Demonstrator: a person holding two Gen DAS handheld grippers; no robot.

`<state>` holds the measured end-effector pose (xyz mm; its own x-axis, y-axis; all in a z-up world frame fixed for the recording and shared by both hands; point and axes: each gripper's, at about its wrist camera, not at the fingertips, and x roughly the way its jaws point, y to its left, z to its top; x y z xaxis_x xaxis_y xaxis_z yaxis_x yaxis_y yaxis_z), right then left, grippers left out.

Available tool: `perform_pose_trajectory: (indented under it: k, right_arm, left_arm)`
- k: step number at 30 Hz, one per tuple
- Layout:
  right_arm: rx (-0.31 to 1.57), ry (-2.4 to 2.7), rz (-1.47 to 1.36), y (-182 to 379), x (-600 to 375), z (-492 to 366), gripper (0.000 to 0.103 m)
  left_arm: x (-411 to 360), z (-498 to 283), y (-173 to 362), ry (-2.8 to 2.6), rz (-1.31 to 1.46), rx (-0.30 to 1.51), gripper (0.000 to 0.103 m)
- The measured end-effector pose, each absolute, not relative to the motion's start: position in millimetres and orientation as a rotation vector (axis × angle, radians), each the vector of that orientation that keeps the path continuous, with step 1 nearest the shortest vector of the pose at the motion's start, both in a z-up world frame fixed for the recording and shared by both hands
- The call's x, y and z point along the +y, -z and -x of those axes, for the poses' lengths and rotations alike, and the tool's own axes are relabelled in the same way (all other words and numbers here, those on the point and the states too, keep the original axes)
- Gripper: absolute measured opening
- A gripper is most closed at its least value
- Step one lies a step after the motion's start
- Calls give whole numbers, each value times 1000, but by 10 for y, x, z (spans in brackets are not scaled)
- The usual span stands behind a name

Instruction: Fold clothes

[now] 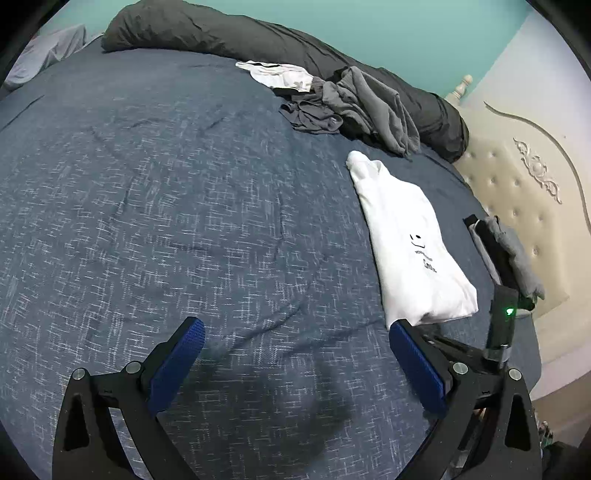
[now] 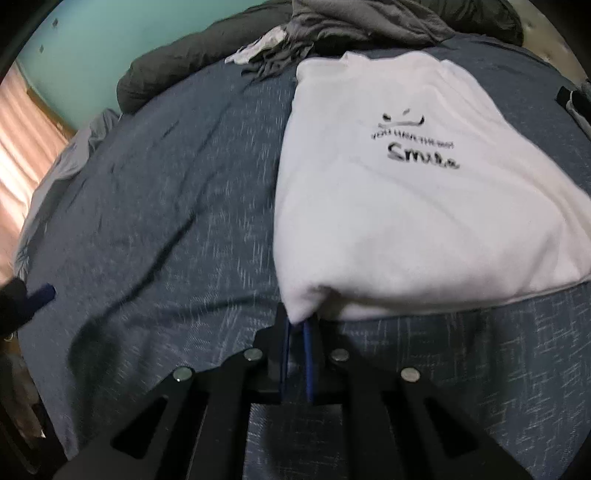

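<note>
right gripper (image 2: 297, 325): pinched on near corner of white shirt (image 2: 406, 192)
left gripper (image 1: 297, 350): wide, holding nothing
shirt axis: long, collar end far, print blurred

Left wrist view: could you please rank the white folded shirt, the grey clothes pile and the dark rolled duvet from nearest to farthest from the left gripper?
1. White folded shirt, right, by the left gripper.
2. Grey clothes pile, farther back right.
3. Dark rolled duvet, along the far edge.

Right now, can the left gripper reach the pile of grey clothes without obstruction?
Probably yes: the left gripper is open over bare bedspread, and nothing lies between it and the grey clothes.
</note>
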<state>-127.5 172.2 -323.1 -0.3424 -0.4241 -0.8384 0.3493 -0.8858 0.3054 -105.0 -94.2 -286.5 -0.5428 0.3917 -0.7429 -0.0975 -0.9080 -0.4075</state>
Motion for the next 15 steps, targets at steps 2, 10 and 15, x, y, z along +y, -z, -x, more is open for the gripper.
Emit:
perform_pose_trajectory:
  k: [2, 10, 15]
  right_arm:
    - [-109, 2240, -1443, 3253, 1719, 1271, 6]
    - [-114, 2213, -1427, 2921, 2028, 1214, 7]
    - [-176, 2360, -1384, 2751, 2587, 1592, 7]
  left_arm:
    - [-916, 1060, 2863, -2488, 1318, -458, 102]
    - [-738, 1137, 2882, -2470, 1326, -441, 102]
    - [-449, 1252, 2924, -2434, 1342, -396, 103]
